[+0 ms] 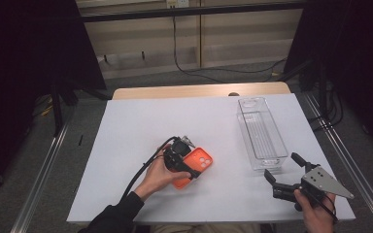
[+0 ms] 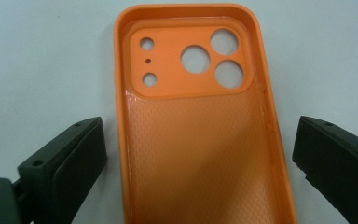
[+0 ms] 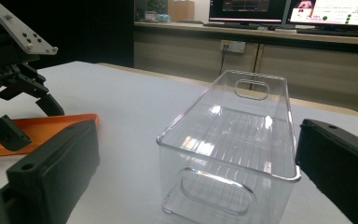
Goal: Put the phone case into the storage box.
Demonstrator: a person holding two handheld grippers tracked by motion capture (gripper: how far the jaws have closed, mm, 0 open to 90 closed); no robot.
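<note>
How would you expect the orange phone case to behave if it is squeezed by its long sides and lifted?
The orange phone case is an empty, thin-walled shell, so it is probably light and may flex inward. Its glossy rim could slip. The left tool straddles it, jaws apart.

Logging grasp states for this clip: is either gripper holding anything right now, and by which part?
Nothing is held. The left gripper has open jaws either side of the orange phone case, not touching; the right gripper is open near the clear bin.
</note>
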